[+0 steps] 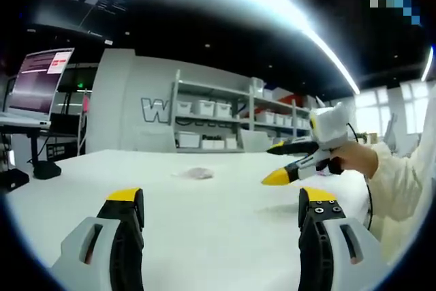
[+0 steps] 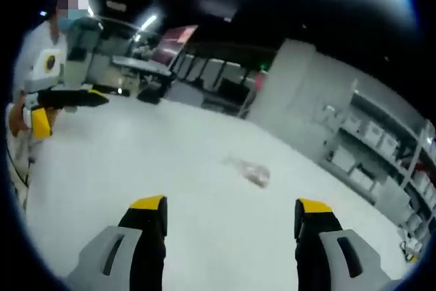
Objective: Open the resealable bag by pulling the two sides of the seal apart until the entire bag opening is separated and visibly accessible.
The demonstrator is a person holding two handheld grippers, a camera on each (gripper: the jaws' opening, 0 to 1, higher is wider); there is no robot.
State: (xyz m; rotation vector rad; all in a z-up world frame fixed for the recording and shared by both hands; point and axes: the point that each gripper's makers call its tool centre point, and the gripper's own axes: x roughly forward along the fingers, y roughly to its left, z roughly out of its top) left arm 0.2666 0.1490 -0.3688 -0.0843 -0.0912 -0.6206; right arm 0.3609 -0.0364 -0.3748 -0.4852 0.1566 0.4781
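A broad white worktop spreads under both views, with grey storage shelves holding white bins against the far wall. The left hand-held gripper hangs above the worktop with its yellow-tipped black jaws wide apart and nothing between them; the right hand-held gripper also stands open and empty. The small clear resealable plastic bag lies flat near the middle of the worktop, well apart from both. In the right gripper view its long axis seems to run from upper left to lower right, but which end carries the seal is too blurred to tell. The likely risk is pinching both thin seal lips together, or sliding the light bag away.
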